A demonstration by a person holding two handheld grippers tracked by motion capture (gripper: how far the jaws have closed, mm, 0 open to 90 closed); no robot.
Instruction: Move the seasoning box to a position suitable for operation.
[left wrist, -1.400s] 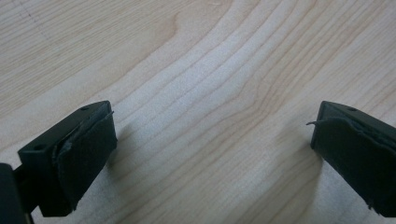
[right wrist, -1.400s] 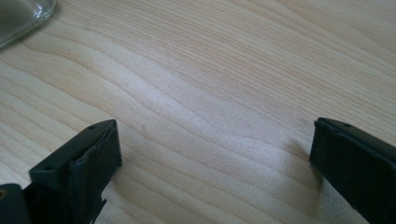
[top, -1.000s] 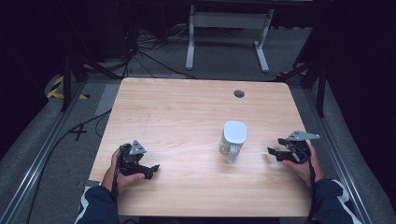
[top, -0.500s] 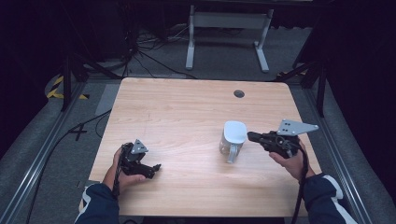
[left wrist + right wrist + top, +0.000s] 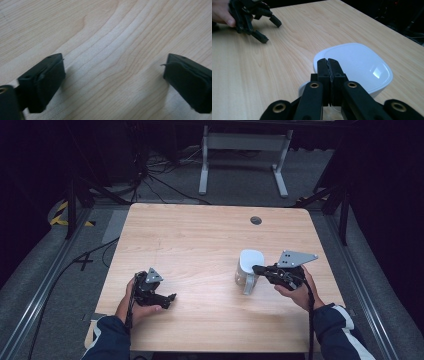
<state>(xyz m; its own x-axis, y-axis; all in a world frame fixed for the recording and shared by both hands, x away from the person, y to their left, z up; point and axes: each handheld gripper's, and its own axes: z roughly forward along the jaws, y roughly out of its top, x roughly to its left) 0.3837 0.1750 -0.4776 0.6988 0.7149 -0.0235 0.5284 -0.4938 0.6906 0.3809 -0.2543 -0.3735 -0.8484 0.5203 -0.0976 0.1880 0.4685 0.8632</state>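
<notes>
Standing near the right edge of the pale wooden counter (image 5: pixel 200 240), toward the near side: a white, rounded-square lidded container on a clear base (image 5: pixel 248 265), with the right gripper (image 5: pixel 258 268) at its right flank, jaws pressed together, tips at or over the lid's rim, contact impossible to tell. Resting well apart near the front-left corner, the left gripper (image 5: pixel 169 299), jaws spread wide over bare wood, leaving the right hand (image 5: pixel 295 290) far the nearer, judged best placed for any grasp. No brand, label or writing legible anywhere.
</notes>
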